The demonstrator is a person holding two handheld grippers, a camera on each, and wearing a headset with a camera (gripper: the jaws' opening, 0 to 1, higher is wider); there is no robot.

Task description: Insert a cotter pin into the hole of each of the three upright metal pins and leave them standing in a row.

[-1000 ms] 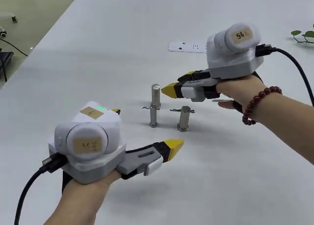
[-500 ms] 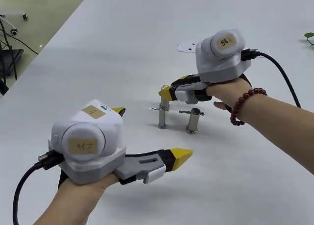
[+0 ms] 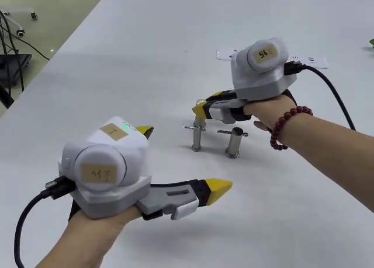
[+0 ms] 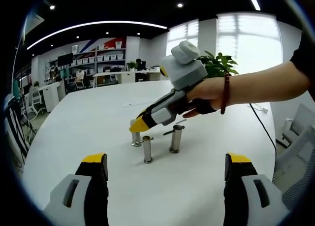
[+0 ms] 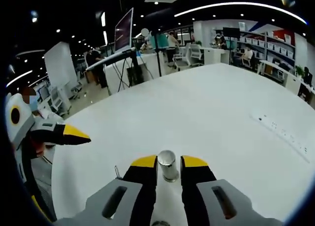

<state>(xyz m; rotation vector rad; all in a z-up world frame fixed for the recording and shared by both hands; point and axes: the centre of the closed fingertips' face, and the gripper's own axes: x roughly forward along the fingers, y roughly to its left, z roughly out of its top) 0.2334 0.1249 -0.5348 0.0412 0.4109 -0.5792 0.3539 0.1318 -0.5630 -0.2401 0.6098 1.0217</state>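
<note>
Pinching a metal pin (image 5: 168,168) between narrowed jaws, the right gripper (image 5: 168,161) has bare white tabletop (image 5: 211,113) ahead; the left gripper (image 4: 166,159) gapes wide, open tabletop either side, office desks (image 4: 110,77) beyond.

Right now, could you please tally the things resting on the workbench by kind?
Upright metal pins: 3
Cotter pins seen through pins: 2
White power strip: 1
Total: 6

In the head view the right tongs (image 3: 201,109) cover the rear metal pin (image 5: 167,163); in the right gripper view its lower half hides between them, and whether they pinch it is unclear.
</note>
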